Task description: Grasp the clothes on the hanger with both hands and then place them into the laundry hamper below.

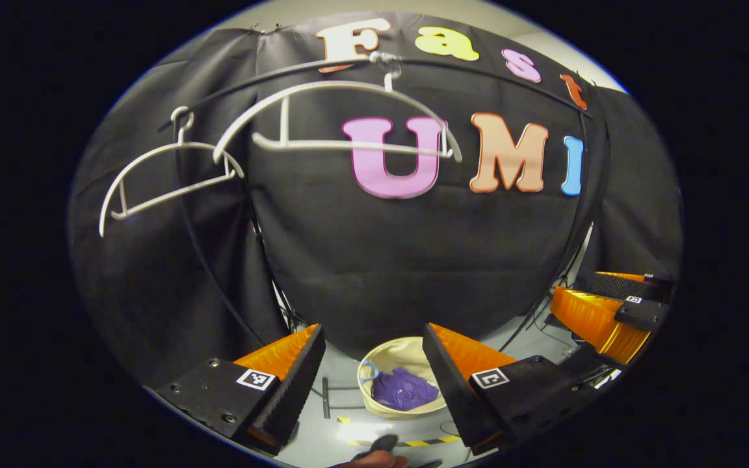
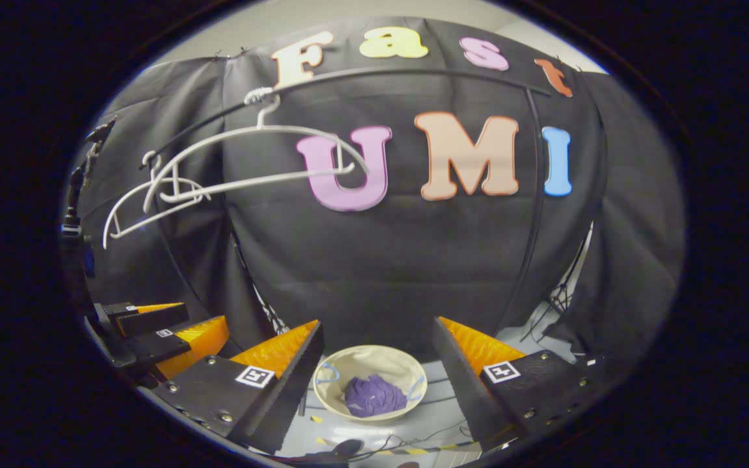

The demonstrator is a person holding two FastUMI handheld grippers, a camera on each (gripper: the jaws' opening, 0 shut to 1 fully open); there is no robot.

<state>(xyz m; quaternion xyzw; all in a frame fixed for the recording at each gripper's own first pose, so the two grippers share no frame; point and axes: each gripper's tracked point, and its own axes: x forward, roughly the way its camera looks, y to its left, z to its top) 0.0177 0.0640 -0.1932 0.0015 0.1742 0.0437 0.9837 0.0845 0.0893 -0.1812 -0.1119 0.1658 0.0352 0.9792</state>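
The clothes [image 2: 374,395] are purple, bunched inside a cream laundry hamper [image 2: 361,364] with pale blue handles [image 2: 328,372]. Both hangers [image 1: 342,120] are white, hung on a black rail [image 2: 413,73]. The floor [image 1: 374,434] is grey, crossed by yellow-and-black striped tape [image 1: 423,442].

The left gripper [image 1: 368,383] and right gripper [image 2: 374,377] look alike: each has two wedge-shaped, ribbed fingers on black blocks with small screws and a square black-and-white marker, possibly a tracking tag.

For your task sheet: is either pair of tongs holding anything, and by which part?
Nothing is held. Left tongs and right tongs both stand open; the purple clothes lie in the hamper.
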